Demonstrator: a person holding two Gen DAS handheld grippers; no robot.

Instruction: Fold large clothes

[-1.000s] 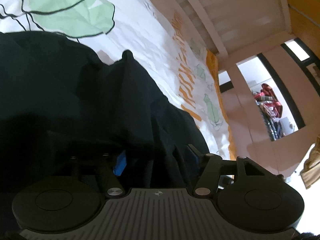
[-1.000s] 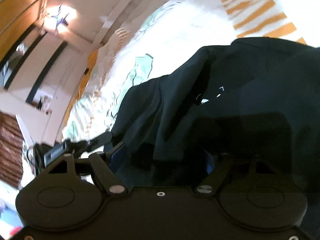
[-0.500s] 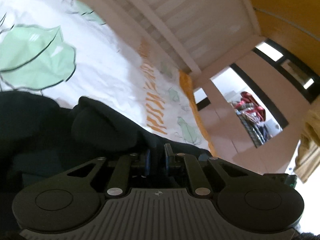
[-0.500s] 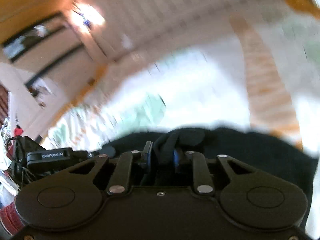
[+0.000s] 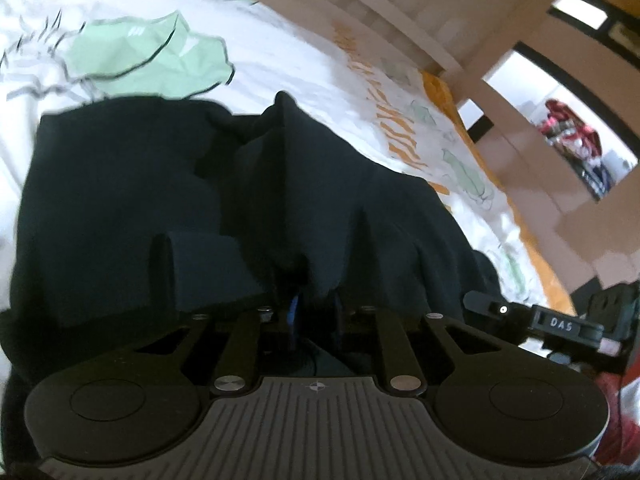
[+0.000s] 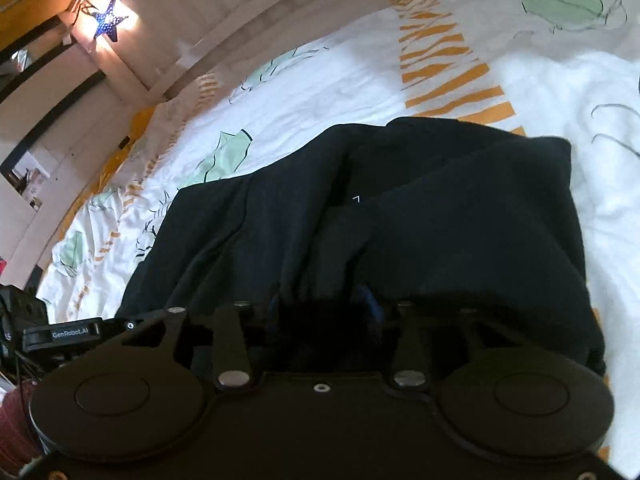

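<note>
A dark garment (image 5: 132,184) is lying bunched on a bed (image 5: 280,60) covered with a white sheet printed with green leaves and orange stripes. In both wrist views the cloth is filling the lower middle of the frame and running right up to the tools, with the sheet showing beyond it and to the sides.

The left gripper (image 5: 314,312) is pointing down into the near edge of the garment. Its jaws are standing close together and are easing apart; a fold of the dark cloth is hanging over them and dipping into the narrow gap between the blue pads, so the fabric is sitting between the jaws. Whether the pads are pressing it is hard to tell in the shadow.

The right gripper (image 6: 324,312) is likewise buried under the garment's (image 6: 440,220) near hem. Its jaws are standing wider and are opening; cloth is draping over the gap and across both blue pads, lying loose on top rather than being pinched.

At the edge of each view the other tool's black body is showing beside the garment.
</note>
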